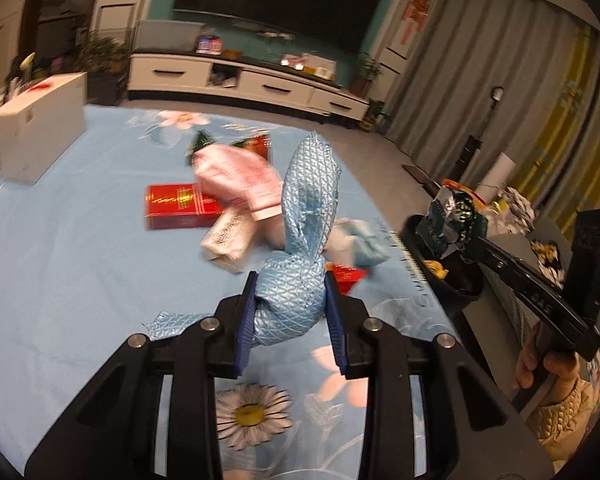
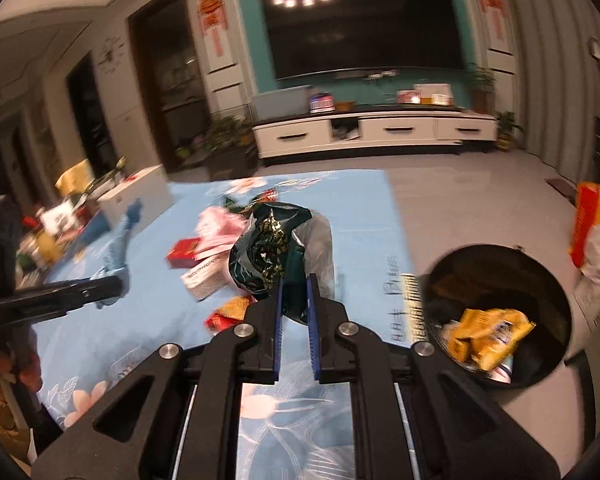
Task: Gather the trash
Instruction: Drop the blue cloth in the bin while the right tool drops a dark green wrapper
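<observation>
Landmark = the black bin, on the floor just off the desk edge w/ the printed lettering.

Right hand-held gripper is clamped on a dark green foil wrapper; from the left wrist view that wrapper sits about over the bin's near rim, from its own view still desk-side of the bin, so I can't tell exactly. Judgement: carry it on till it's over the bin's middle, above the yellow snack bag already inside, then part the fingers; foil is light and springy, so drop low to stop it catching the rim.

Left hand-held gripper is clamped on a crumpled light-blue quilted wrapper, lifted off the desk, farther from the bin than the right one; bring it over 2nd, so the two tools don't crowd the opening.

Left on the desk, away from the bin: red box, pink packet, white carton, other bits; white box at the far side prob. not trash.
</observation>
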`<control>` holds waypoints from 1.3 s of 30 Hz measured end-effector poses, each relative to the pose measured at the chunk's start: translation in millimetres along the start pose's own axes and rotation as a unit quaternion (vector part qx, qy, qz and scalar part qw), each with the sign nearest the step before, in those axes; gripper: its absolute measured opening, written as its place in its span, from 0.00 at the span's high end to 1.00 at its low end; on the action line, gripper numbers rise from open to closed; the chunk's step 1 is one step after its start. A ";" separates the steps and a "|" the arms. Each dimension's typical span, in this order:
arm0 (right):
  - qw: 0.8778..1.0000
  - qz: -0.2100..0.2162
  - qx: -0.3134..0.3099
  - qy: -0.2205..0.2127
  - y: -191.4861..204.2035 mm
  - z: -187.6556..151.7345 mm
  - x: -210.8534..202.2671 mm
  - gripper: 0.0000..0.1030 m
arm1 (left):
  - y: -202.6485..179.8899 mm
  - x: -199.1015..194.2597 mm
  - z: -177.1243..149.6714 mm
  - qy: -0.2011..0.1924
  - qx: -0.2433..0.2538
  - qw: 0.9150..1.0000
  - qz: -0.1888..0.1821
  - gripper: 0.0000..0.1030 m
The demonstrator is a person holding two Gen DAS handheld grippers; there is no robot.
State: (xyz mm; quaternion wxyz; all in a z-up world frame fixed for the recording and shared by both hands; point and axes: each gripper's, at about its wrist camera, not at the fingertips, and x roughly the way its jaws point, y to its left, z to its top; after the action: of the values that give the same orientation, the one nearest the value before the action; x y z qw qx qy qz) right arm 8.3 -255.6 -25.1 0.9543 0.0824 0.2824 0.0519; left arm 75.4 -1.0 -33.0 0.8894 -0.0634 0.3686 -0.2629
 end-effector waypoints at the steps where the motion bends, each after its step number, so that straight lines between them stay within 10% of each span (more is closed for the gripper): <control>1: 1.000 -0.007 0.009 -0.003 -9.1 -1.0 -4.3 0.88 | -7.6 2.5 2.1 0.001 0.007 1.000 -0.005 0.68; 21: 0.977 -0.112 0.174 -0.042 -159.1 -43.7 -47.2 0.88 | -182.5 117.7 48.9 0.065 0.118 0.982 -0.131 0.68; 32: 0.967 -0.136 0.216 -0.021 -200.3 -56.0 -30.0 0.84 | -234.9 203.6 46.6 0.123 0.137 0.975 -0.127 0.67; 39: 0.962 -0.140 0.235 -0.004 -214.7 -62.5 -13.4 0.55 | -240.1 226.4 44.4 0.132 0.133 0.975 -0.121 0.35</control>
State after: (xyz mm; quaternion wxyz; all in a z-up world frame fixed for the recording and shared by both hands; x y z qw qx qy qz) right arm -25.8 -460.2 -109.8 0.9069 0.2646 0.2914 -0.1502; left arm 138.5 -326.0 -68.3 0.7950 0.0470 0.4340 -0.4212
